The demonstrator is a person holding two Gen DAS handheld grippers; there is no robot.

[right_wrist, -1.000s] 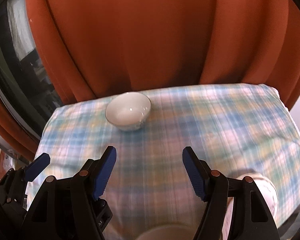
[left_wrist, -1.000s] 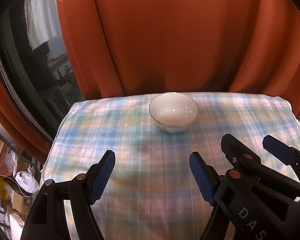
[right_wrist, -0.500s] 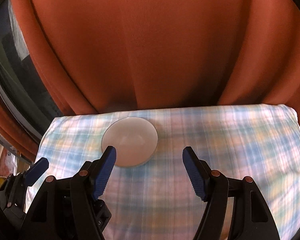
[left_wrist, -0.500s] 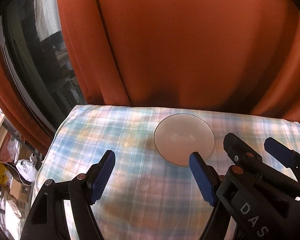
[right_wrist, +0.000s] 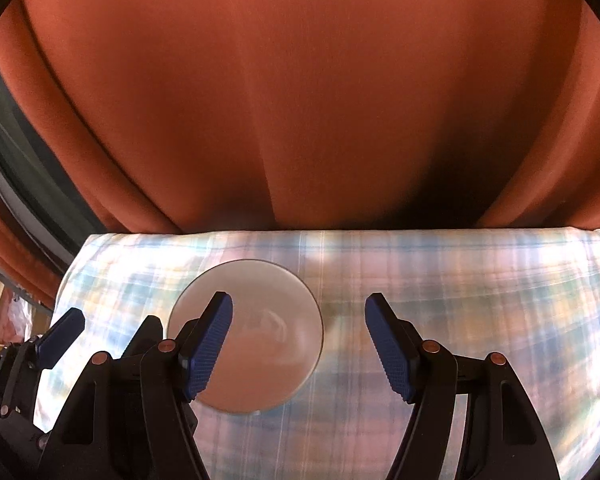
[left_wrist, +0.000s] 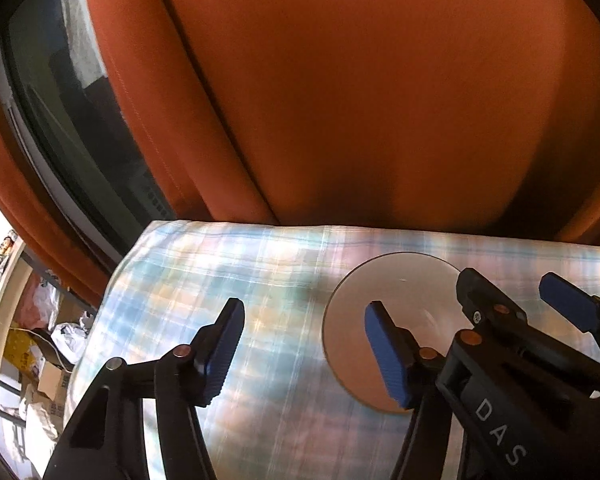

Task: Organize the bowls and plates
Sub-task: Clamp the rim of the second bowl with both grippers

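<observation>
A white bowl (left_wrist: 404,300) sits on the plaid tablecloth (left_wrist: 220,280) near the far edge of the table. It also shows in the right wrist view (right_wrist: 268,320). My left gripper (left_wrist: 304,344) is open and empty, with its right finger in front of the bowl. My right gripper (right_wrist: 300,344) is open and empty, with its left finger over the bowl's near left part. The right gripper (left_wrist: 516,312) shows beside the bowl in the left wrist view, and the left gripper (right_wrist: 60,336) shows at the left in the right wrist view.
An orange curtain (right_wrist: 300,100) hangs just behind the table's far edge. A dark window (left_wrist: 60,128) is at the left. Cluttered boxes and bags (left_wrist: 40,352) lie on the floor to the left of the table.
Both grippers have moved forward toward the bowl, which now looks larger and lies between and behind the fingers. The dishes at the near edge have left the right wrist view. Both grippers stay open.
</observation>
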